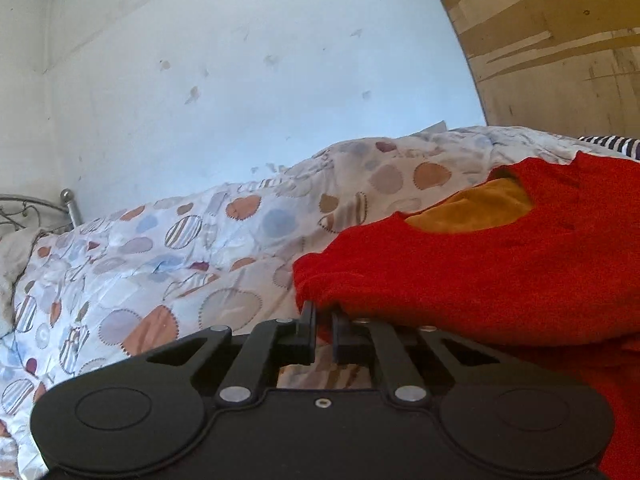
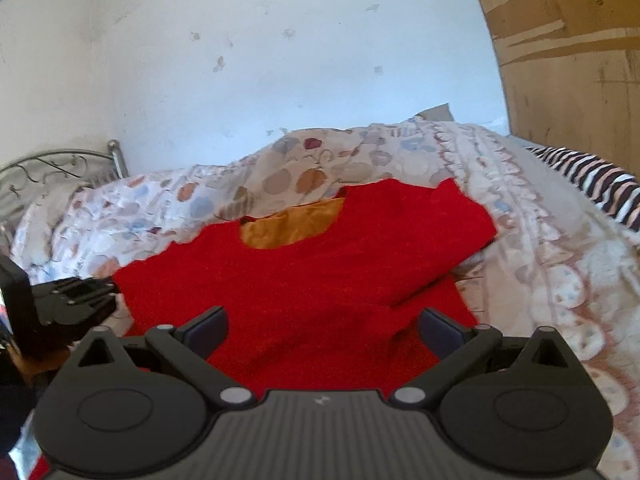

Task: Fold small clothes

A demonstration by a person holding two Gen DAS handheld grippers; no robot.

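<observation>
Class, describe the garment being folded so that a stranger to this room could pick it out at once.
Start at the bed with the quilted cover of coloured circles, below the pale wall. On it lies a bright red knitted top, one sleeve end pinched in the left claw. Its solid red and mustard-yellow neck lining set it apart from the striped fabric nearby.

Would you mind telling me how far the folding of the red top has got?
Done: the red top lies spread on the bedspread. In hand: the left gripper is shut on its sleeve edge; the right gripper is open. Left: every fold.
</observation>
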